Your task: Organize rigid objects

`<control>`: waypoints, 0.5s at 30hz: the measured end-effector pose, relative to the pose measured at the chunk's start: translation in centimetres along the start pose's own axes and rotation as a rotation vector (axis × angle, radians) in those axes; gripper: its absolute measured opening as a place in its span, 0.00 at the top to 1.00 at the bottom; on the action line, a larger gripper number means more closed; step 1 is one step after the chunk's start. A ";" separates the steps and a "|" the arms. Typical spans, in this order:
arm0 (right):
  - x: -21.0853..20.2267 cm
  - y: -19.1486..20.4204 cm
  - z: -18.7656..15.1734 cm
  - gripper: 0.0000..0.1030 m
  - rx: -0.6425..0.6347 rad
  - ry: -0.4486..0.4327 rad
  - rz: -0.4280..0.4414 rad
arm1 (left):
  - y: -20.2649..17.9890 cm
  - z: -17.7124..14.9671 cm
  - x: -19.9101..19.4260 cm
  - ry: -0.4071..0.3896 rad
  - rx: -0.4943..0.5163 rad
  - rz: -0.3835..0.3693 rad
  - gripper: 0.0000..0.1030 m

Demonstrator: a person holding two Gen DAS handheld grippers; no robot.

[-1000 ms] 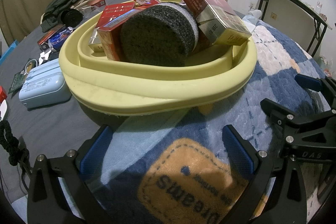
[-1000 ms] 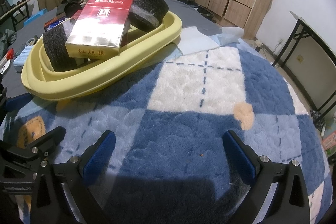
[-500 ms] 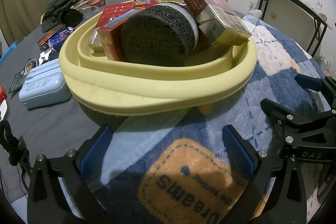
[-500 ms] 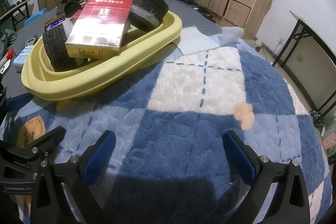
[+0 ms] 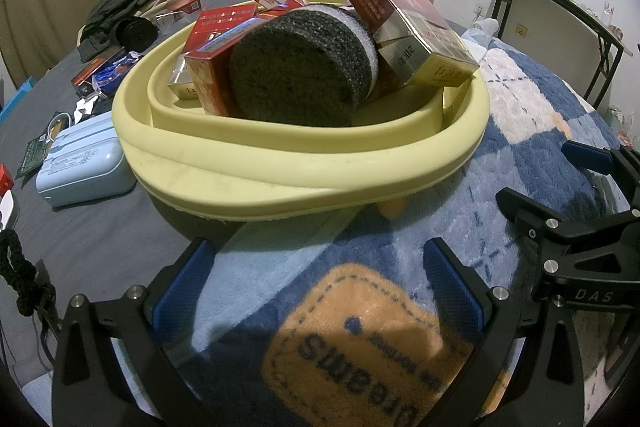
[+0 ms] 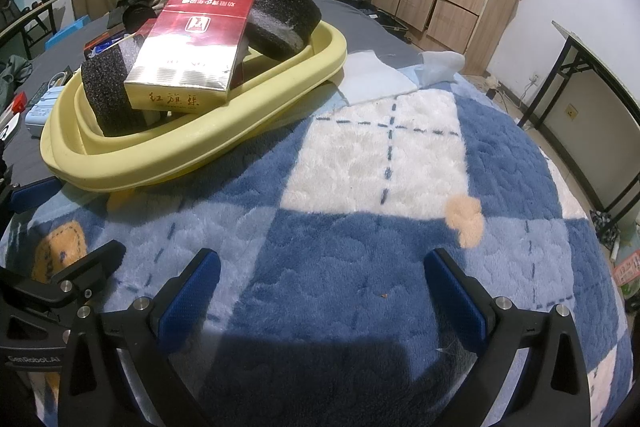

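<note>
While both the left gripper [image 5: 316, 283] and right gripper [image 6: 322, 287] are hovering spread and empty over the blanket [image 6: 360, 247], the big carton [image 6: 192, 47] is perching tilted atop the overfilled yellow basin [image 5: 304, 171], risking sliding out if bumped.

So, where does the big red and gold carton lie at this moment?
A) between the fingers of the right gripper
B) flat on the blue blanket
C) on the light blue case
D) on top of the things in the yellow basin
D: the red and gold carton rests on a black foam roll inside the yellow basin, and both grippers are open with nothing in them.
</note>
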State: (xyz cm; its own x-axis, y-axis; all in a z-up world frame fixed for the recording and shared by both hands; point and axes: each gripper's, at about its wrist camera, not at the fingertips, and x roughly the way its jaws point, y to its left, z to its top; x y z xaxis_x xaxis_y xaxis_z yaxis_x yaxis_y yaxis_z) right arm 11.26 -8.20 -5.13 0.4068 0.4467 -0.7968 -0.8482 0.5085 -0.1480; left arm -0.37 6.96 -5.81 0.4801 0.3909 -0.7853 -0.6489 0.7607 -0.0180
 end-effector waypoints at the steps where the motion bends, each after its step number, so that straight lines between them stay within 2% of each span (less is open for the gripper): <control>1: 0.0 0.0 0.0 0.00 0.000 0.000 0.000 | 0.0 0.0 -0.1 0.000 0.000 0.000 0.00; 15: 0.0 0.0 0.0 0.00 0.001 0.000 0.001 | 0.1 0.0 -0.1 0.000 0.000 0.000 0.00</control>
State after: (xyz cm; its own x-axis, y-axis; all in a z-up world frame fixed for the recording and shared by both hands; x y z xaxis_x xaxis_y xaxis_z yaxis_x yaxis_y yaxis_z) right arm 11.31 -8.21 -5.16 0.4058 0.4473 -0.7970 -0.8483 0.5088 -0.1464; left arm -0.46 6.96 -5.79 0.4803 0.3913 -0.7850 -0.6488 0.7608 -0.0177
